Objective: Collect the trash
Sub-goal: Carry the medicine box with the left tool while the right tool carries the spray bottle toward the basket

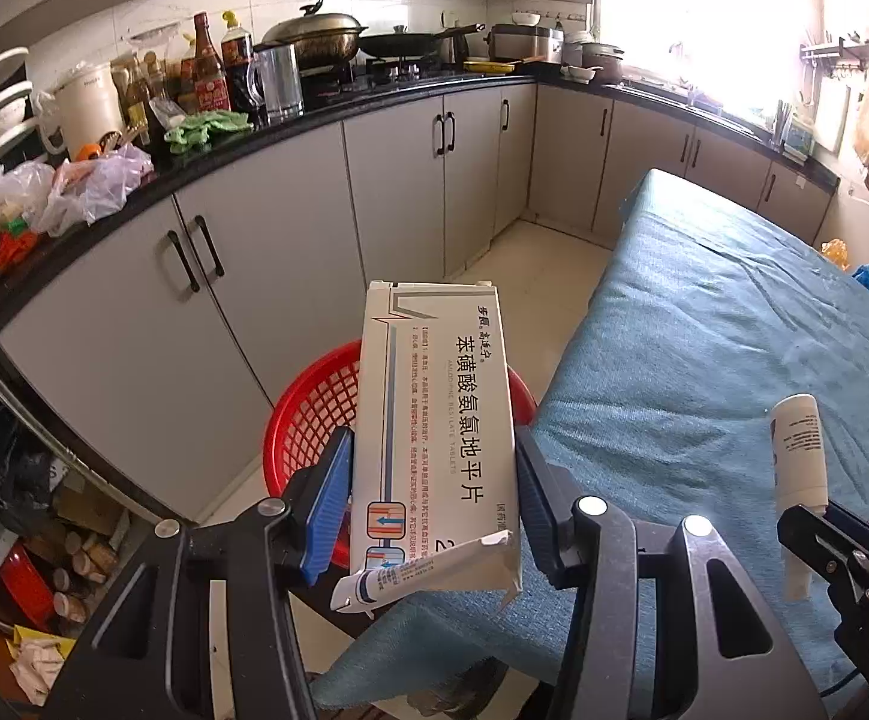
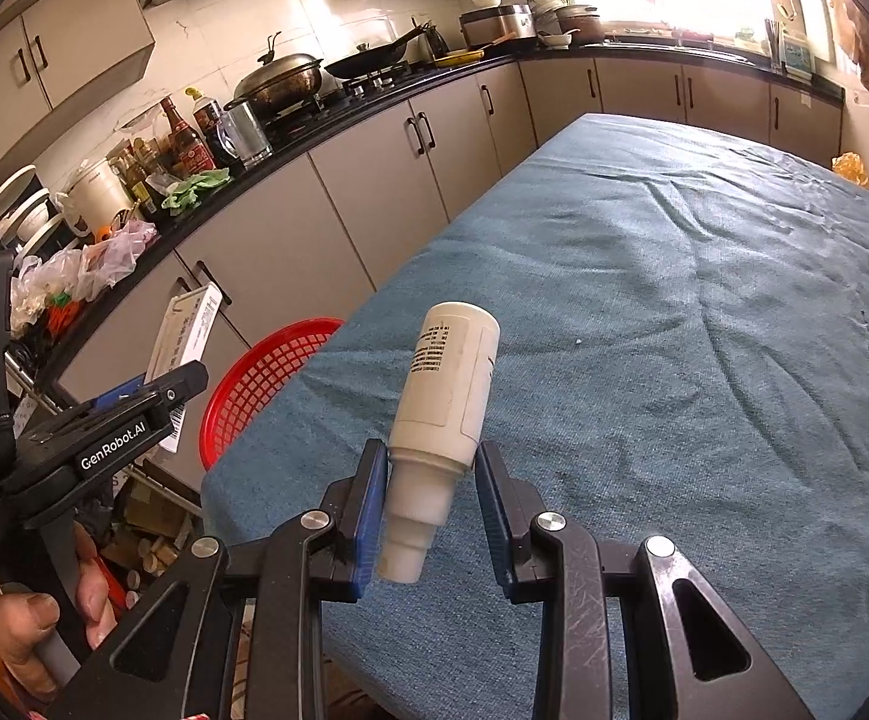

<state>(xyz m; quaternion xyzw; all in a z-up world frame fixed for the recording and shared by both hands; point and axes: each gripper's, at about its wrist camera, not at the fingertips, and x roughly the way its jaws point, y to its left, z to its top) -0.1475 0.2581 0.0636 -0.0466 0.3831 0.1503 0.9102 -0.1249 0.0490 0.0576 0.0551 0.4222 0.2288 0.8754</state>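
A white medicine box [image 1: 437, 420] was held between the blue pads [image 1: 329, 504] of the left gripper [image 1: 434, 480], its long side pointing forward and up. A small tube [image 1: 386, 579] was seen across the torn lower end of the box. Behind the box, a red basket [image 1: 308, 420] stood on the floor, just beside the near left corner of the table covered with blue cloth [image 1: 704, 360]. At the right edge, a white bottle [image 1: 797, 450] was gripped by the right gripper [image 1: 806, 516], above the cloth. The kitchen counter [image 1: 290, 126] was crowded with bottles, pots and plastic bags.
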